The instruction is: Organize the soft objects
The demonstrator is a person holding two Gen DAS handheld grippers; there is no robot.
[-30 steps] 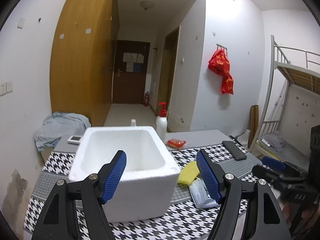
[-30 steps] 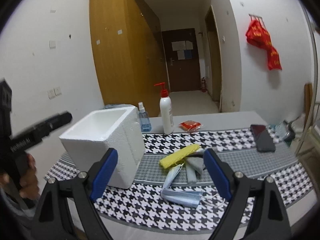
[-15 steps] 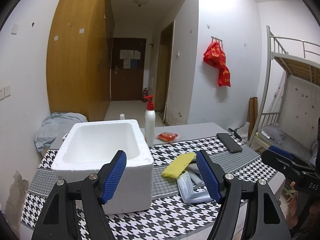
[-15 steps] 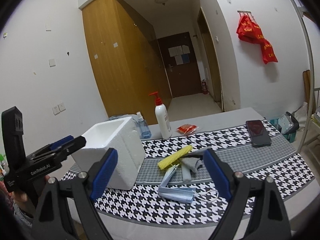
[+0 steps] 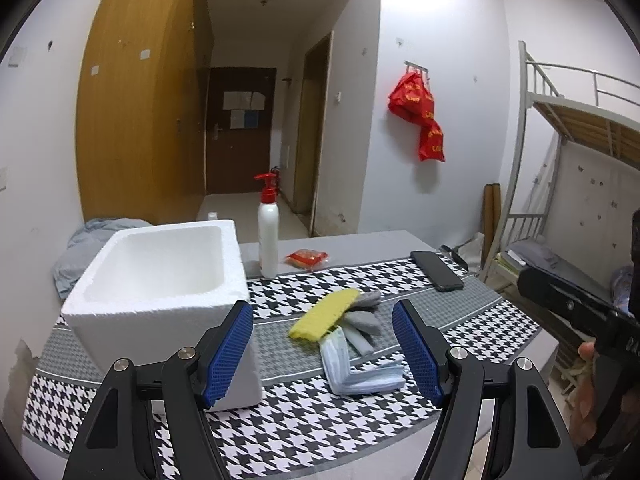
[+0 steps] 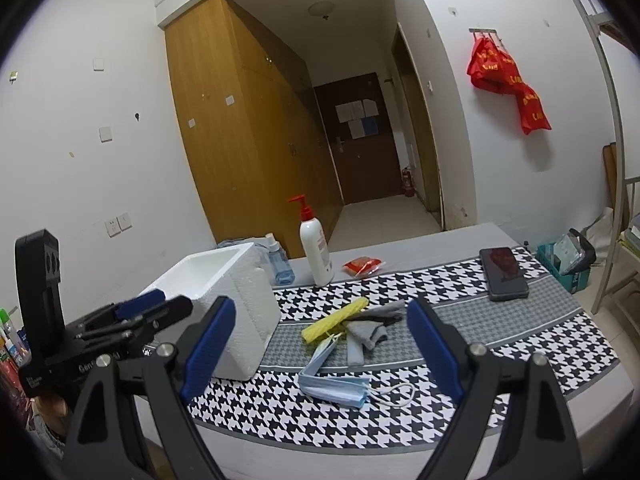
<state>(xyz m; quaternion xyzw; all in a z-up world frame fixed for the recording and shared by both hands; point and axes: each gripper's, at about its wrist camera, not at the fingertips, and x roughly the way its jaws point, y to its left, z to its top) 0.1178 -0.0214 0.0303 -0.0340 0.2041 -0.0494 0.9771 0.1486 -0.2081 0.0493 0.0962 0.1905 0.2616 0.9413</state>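
- A lived-in dormitory-style bedroom, with white walls marked by small holes and scuffs.
- At the far right stands a metal bunk bed (image 5: pixel 576 128) with a slatted upper deck and a ladder frame.
- Along the left wall runs a tall wooden wardrobe (image 6: pixel 240 128), leading down a narrow hallway to a dark brown entrance door (image 5: pixel 240 128) with papers taped to it.
- Red bags (image 5: pixel 420 116) hang from wall hooks on the right.
- Near the viewer, a table under a houndstooth cloth (image 5: pixel 320 420) carries everyday items: a pump bottle (image 5: pixel 268 236) and a phone (image 5: pixel 436 270).
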